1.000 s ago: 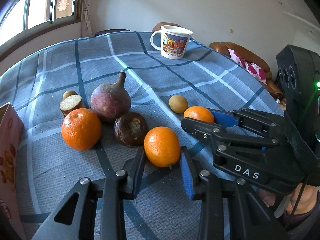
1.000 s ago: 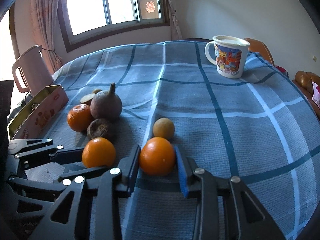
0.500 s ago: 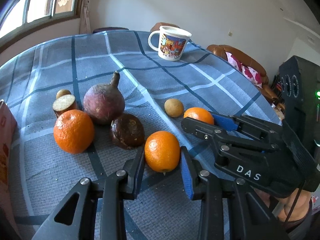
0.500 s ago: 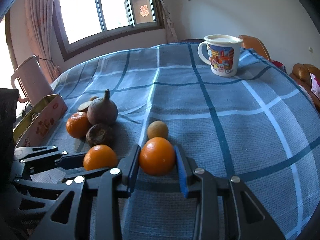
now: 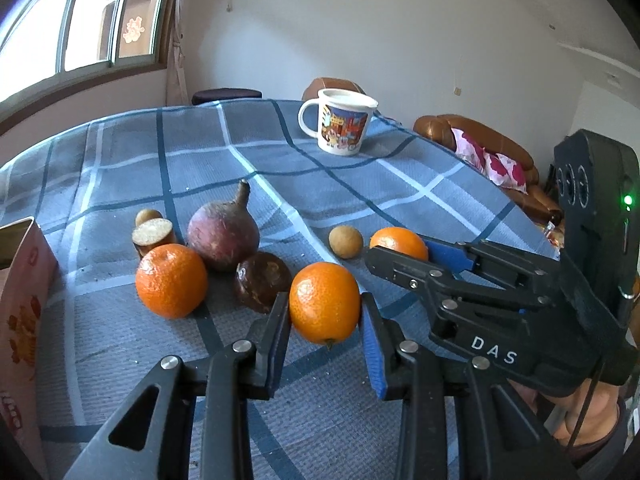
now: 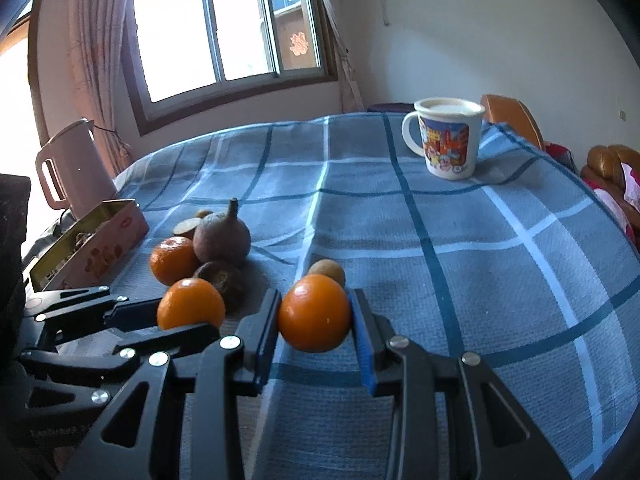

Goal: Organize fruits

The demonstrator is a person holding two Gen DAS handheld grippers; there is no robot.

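Oranges: both grippers, left [image 5: 325, 312] and right [image 6: 314, 314], have their jaws clamped on one orange each [image 5: 323, 301] [image 6: 314, 311], now lifted slightly off the bench [image 5: 360, 184] near the mug [image 5: 340, 126], so they're ready to relocate.

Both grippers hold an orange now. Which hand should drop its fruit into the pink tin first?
Left, probably. The left gripper holds its orange on the side of the pink tin; the right gripper would have to cross over it.

Mug [image 5: 343, 127] on checked cloth [image 6: 500, 280] — kettle [image 6: 74, 168], tin [image 6: 86, 246] beside.
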